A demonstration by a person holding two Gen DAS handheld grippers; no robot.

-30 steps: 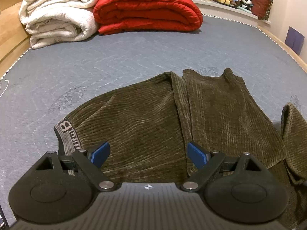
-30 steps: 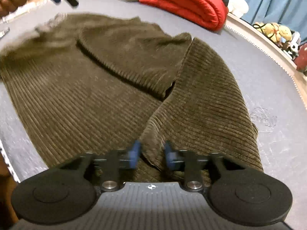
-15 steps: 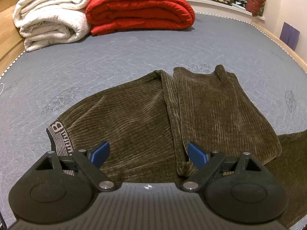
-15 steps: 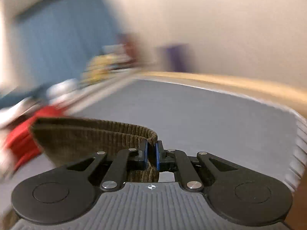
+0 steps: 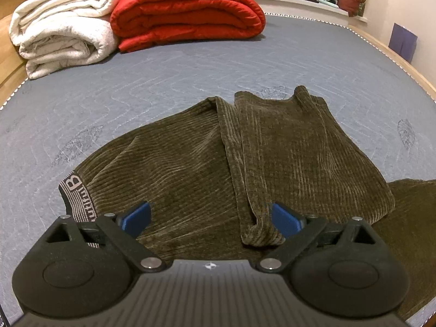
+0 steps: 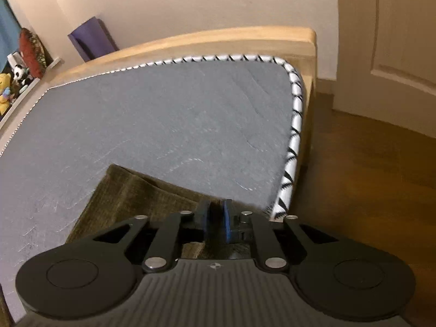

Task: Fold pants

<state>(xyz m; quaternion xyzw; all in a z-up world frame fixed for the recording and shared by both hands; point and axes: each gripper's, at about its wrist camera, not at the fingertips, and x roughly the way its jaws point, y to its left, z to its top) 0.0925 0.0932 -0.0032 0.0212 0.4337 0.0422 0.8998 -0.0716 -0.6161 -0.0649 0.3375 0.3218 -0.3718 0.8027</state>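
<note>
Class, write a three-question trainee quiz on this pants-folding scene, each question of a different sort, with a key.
1. Which colour is the folded quilt beside the white blanket? A blue, B red, C green.
2. True or false: the left gripper is shut on the pants.
3. Fill in: the pants lie on a grey ____.
Key: 1 B; 2 false, its jaws stand wide open above the fabric; 3 mattress.
</note>
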